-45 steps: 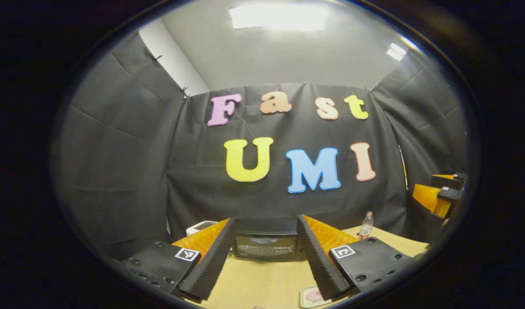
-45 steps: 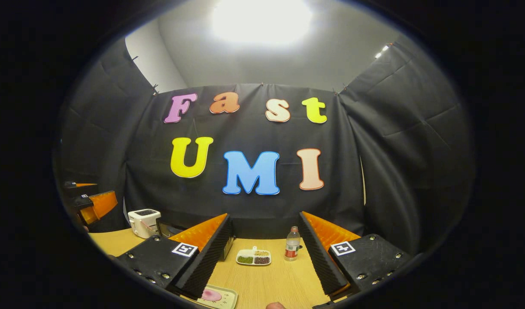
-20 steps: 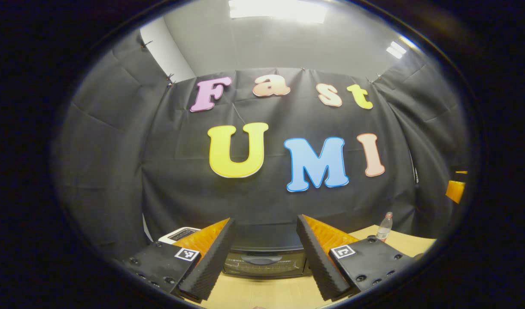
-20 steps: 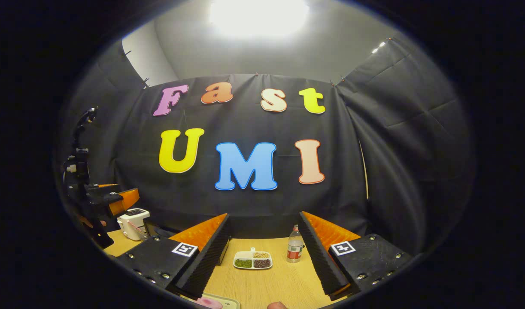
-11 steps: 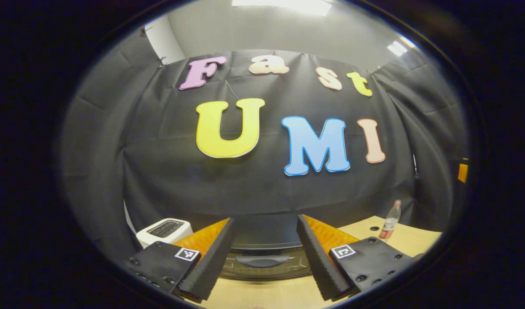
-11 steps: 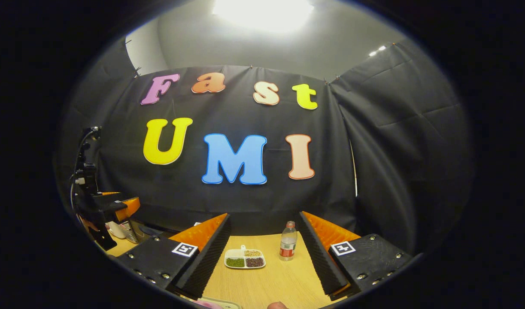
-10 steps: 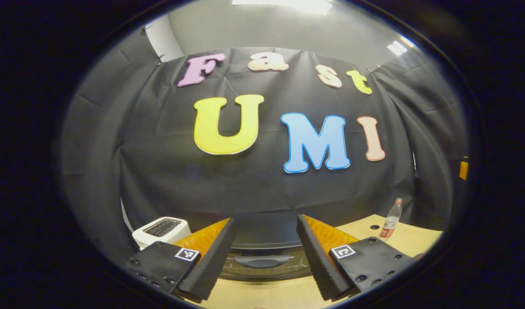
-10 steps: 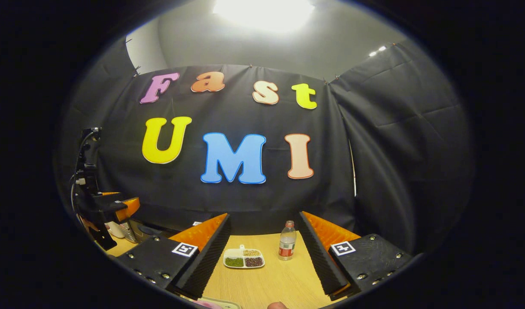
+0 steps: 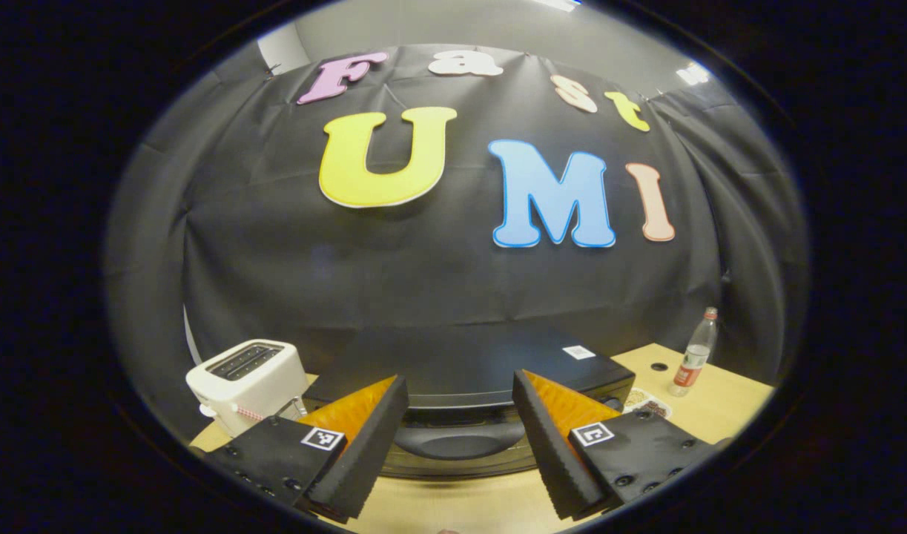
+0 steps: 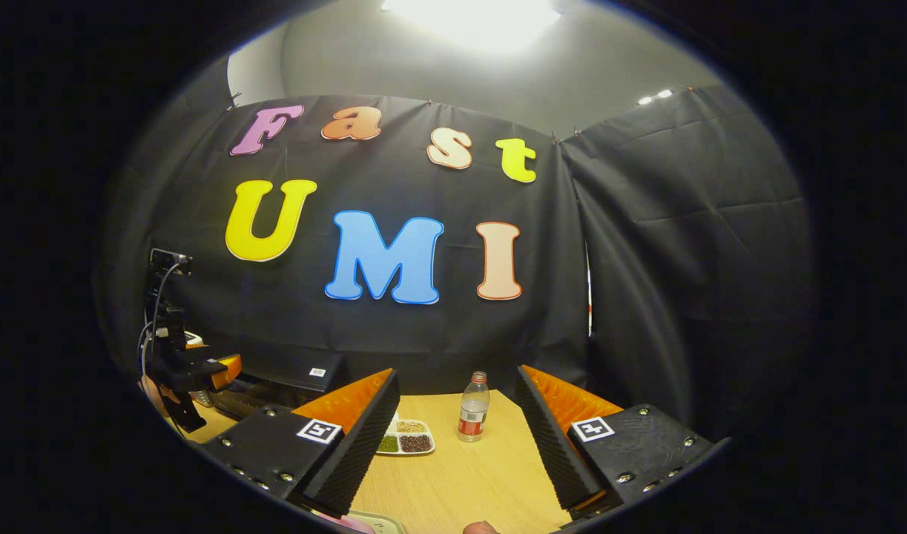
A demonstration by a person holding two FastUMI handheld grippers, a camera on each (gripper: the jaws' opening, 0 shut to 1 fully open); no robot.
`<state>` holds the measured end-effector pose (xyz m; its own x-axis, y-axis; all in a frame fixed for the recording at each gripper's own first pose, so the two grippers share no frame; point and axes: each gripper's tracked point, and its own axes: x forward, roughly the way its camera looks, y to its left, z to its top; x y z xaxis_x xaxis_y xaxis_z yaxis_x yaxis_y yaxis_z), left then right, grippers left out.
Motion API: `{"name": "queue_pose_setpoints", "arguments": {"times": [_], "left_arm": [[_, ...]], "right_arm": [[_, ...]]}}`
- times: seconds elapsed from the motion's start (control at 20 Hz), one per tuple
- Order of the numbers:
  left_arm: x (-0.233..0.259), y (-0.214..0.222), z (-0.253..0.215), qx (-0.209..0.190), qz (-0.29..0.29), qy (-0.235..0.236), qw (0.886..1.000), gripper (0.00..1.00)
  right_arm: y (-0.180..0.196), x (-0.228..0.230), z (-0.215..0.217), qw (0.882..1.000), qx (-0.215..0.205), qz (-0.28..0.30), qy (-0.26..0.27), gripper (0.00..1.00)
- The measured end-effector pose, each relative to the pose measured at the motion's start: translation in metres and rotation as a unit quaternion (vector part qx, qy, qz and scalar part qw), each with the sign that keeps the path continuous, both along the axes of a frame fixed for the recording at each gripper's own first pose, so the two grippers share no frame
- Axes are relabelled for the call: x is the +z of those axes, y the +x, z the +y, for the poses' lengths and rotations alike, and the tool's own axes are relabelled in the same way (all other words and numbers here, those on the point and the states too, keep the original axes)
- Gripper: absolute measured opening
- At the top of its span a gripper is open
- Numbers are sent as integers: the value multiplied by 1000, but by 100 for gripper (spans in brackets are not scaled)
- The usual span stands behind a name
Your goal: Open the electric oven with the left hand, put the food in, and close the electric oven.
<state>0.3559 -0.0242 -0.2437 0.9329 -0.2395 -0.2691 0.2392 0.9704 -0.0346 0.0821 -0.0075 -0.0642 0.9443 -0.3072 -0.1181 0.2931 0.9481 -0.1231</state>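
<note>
Left gripper view: left gripper [image 9: 459,437], fingers spread wide w/ nothing between them, sits just in front of the electric oven [image 9: 490,374]. The oven door handle [image 9: 457,442] lies in the gap between the fingers; contact can't be judged. Door looks closed. A white toaster [image 9: 247,382] stands just left of the oven on the wooden table [image 9: 709,404]. A water bottle [image 9: 695,351] stands right of the oven, near the booth wall; a small dish [image 9: 644,404] lies by the oven's right front corner.

Right gripper view: right gripper [image 10: 457,445], likewise spread and holding nothing, hovers over the table [image 10: 468,475], well right of the oven [image 10: 294,374]. A pink-topped food plate [image 10: 353,523] peeks in at the bottom edge, nearest the camera. Farther off, to the oven's right, a divided tray of beans [image 10: 403,439] lies beside the bottle [image 10: 472,417]. The left gripper [image 10: 201,371] shows at the oven's front.
</note>
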Motion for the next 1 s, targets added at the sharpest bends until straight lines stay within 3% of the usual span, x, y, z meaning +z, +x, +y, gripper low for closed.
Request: {"name": "queue_pose_setpoints", "arguments": {"times": [0.15,0.4,0.45,0.55,0.6,0.65,0.75,0.95,1.0], "left_arm": [[-20,7,2,3,14,2,1000,100],[-37,10,-1,2,18,20,1000,92],[-37,8,0,4,19,25,999,99],[-40,5,1,9,20,20,1000,92],[-38,3,2,10,15,17,1000,100],[-38,-1,2,10,16,20,1000,100],[-39,-12,4,12,15,22,1000,92],[-41,-36,7,19,21,22,999,100],[-43,-42,8,21,24,19,999,92]], "right_arm": [[-5,1,-4,1000,-8,3,-9,97],[-12,1,-9,1000,-14,9,-14,97],[-12,0,-10,1000,-14,10,-13,97],[-13,2,-11,1000,-14,9,-13,97],[-14,3,-12,1000,-14,7,-12,97],[-15,4,-13,1000,-14,4,-10,97],[-17,4,-15,1000,-12,3,-6,97],[-21,5,-21,1000,-8,-1,4,97],[-22,6,-22,1000,-6,-1,5,97]]}}
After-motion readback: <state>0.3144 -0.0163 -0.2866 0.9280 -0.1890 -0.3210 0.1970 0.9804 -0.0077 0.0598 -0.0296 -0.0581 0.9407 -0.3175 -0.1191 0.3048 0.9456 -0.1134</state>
